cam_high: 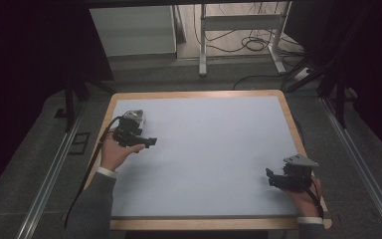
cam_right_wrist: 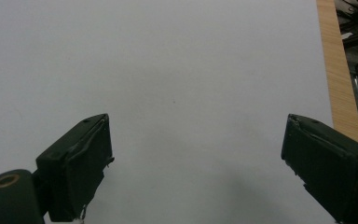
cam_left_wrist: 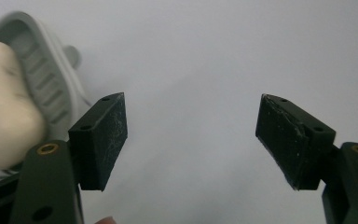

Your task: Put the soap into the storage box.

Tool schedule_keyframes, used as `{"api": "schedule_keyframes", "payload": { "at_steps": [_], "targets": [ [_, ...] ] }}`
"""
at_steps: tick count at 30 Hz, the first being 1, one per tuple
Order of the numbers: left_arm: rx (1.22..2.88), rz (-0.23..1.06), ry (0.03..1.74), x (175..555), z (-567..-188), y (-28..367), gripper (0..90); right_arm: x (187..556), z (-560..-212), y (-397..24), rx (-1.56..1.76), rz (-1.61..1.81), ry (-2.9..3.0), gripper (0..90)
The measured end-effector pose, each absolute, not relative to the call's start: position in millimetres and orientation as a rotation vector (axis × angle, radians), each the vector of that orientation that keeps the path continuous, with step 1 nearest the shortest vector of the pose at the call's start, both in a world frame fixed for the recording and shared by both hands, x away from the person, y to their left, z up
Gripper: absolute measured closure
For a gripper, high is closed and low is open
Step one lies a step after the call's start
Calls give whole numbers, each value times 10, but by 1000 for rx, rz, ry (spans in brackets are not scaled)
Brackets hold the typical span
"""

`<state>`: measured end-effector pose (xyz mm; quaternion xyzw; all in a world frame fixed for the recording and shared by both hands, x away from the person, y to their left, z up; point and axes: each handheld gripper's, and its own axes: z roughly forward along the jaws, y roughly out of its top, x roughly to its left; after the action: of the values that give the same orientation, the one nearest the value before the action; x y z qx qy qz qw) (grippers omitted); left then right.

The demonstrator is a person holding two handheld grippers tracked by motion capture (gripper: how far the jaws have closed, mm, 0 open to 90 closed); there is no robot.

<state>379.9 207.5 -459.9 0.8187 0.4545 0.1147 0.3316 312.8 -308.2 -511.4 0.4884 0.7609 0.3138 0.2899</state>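
- Your left tongs stand wide open with nothing between the jaws; past them you see only the pale bench.
- In the high view your left tongs sit near the bench's far-left corner, jaws pointing right, held in your left hand. Whether the jaws touch the surface cannot be told.
- Just beside the left jaw in the left gripper view lies a grey ribbed dish with a cream-white soap in it. Both are blurred and cut off by the frame edge, so their full shape is not clear.
- In the high view the dish is a small pale blur just beyond your left tongs, partly hidden by them; the soap cannot be made out there.
- Your right tongs are also wide open and hold nothing, with bare bench ahead and its wooden rim at the right edge.
- In the high view your right tongs are at the near-right corner, jaws pointing left, grey plate on top, in your right hand.
- The two tongs are well apart, with open bench between them.
- Beyond the bench, the floor carries a white metal frame and loose cables; the sides are dark and hard to read.
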Motion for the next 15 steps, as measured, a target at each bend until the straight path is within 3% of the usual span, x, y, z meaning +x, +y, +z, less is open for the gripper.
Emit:
{"api": "schedule_keyframes", "payload": {
  "at_steps": [15],
  "targets": [
    [2139, 255, 1166, 3321, -5018, 2017, 243, 3124, -5111, -3069, 1299, 834, 2030, 84]
  ]
}}
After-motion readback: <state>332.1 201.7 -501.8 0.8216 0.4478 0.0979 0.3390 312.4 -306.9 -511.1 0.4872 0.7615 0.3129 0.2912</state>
